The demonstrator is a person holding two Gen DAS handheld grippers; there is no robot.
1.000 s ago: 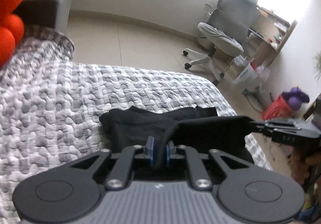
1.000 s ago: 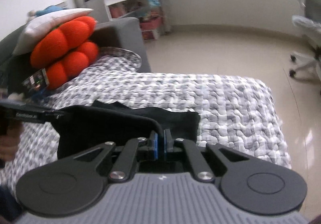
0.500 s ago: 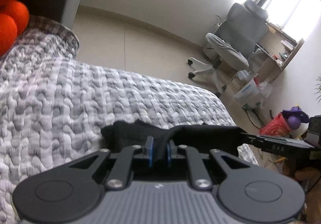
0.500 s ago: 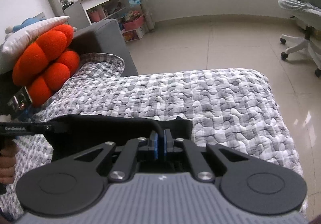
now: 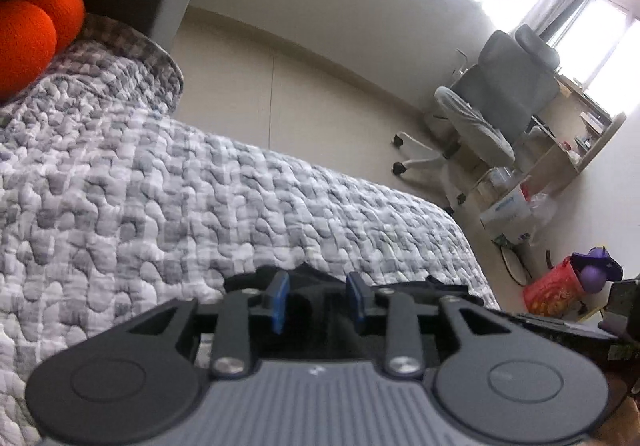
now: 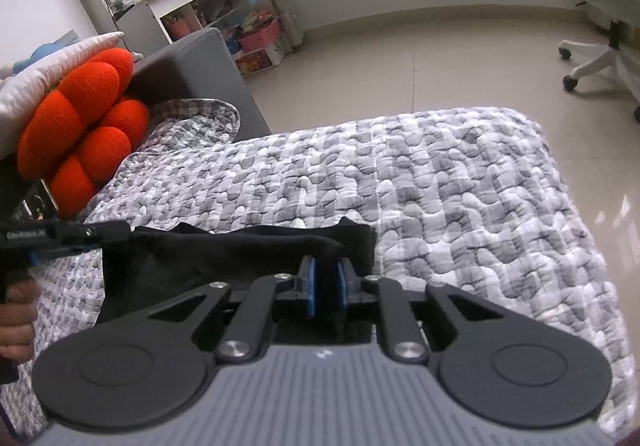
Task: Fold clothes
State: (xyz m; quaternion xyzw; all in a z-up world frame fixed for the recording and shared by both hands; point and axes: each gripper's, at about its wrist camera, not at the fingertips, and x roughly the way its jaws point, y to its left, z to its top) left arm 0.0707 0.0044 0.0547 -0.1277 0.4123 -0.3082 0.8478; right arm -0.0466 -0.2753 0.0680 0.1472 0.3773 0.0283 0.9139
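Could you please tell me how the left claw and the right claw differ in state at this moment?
The left claw stands open, its blue pads wide apart; the right claw has its pads much closer, a narrow gap showing. The left claw's pads are off the black garment; whether the right claw grips it is unclear. Both sit over the quilt.

The garment (image 6: 240, 258) is plain black. It lies on a quilt (image 6: 440, 182) checked in grey and white, puckered all over. The left tongs (image 5: 318, 300) and right tongs (image 6: 325, 288) are black with blue pads. The cushion (image 6: 84, 134) is bright orange-red. The office chair (image 5: 504, 94) is grey. The floor (image 6: 400, 58) is beige.
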